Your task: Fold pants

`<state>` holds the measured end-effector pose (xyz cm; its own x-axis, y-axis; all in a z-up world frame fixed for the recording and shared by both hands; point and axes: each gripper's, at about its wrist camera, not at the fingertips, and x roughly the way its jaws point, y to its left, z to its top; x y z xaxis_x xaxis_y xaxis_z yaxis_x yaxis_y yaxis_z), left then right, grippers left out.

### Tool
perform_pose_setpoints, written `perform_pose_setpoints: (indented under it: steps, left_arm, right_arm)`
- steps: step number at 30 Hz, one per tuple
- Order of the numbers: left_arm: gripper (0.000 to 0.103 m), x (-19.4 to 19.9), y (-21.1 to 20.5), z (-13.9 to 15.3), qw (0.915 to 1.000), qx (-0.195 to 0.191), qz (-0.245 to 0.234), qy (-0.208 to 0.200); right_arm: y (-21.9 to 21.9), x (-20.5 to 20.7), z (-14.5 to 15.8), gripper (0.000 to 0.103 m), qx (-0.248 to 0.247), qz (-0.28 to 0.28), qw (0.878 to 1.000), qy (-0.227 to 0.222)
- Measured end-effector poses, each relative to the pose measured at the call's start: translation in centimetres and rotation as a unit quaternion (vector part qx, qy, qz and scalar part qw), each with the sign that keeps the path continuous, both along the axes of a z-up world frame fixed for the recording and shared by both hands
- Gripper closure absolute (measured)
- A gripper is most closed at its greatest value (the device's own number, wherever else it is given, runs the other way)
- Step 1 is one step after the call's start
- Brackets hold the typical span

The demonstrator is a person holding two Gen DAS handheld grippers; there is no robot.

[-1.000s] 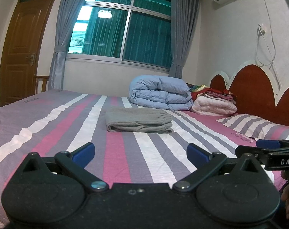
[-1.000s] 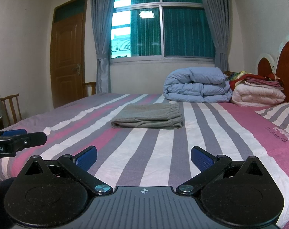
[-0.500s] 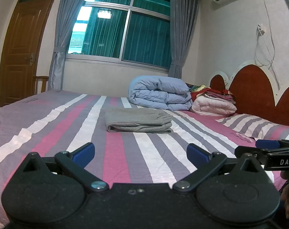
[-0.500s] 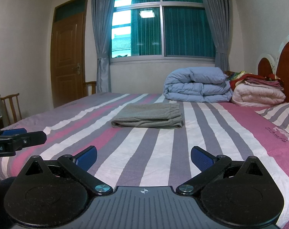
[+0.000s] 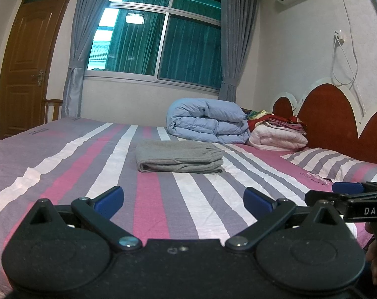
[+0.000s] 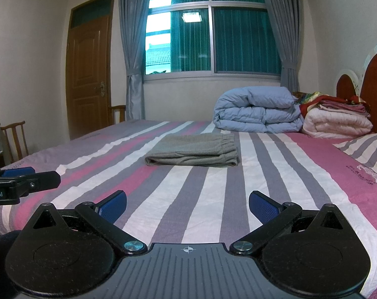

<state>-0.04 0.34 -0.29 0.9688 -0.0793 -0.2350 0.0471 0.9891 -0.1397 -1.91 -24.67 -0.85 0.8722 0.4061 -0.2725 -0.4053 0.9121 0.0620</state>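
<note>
The grey pants (image 5: 179, 156) lie folded in a neat rectangle on the striped bed (image 5: 64, 169), in the middle, well beyond both grippers. They also show in the right wrist view (image 6: 193, 153). My left gripper (image 5: 183, 200) is open and empty, held above the bed's near edge. My right gripper (image 6: 187, 205) is open and empty, level beside it. Each gripper shows at the edge of the other's view: the right one (image 5: 347, 194) and the left one (image 6: 21, 177).
A folded blue duvet (image 5: 208, 120) and a stack of pink and red blankets (image 5: 278, 134) sit at the far side by the red headboard (image 5: 330, 114). A striped pillow (image 5: 338, 162) lies to the right. A wooden chair (image 6: 13, 139) stands left of the bed.
</note>
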Motion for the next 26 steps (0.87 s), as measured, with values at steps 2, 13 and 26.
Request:
perform_pose_setpoints:
  steps: [2,13,26]
  left_arm:
    - [0.006,0.0,0.1,0.0,1.0,-0.001,-0.005,-0.002]
    - [0.006,-0.1,0.5,-0.1,0.9998,0.0,-0.017,-0.01]
    - [0.006,0.0,0.9,-0.5,0.9997,0.002,-0.02,-0.011]
  right_arm:
    - [0.0,0.0,0.0,0.0,0.0,0.0,1.0,0.0]
    - [-0.1,0.0,-0.1,0.0,0.0,0.001,1.0,0.001]
    - [-0.9,0.3,-0.6,0.0,-0.002,0.006,1.0,0.002]
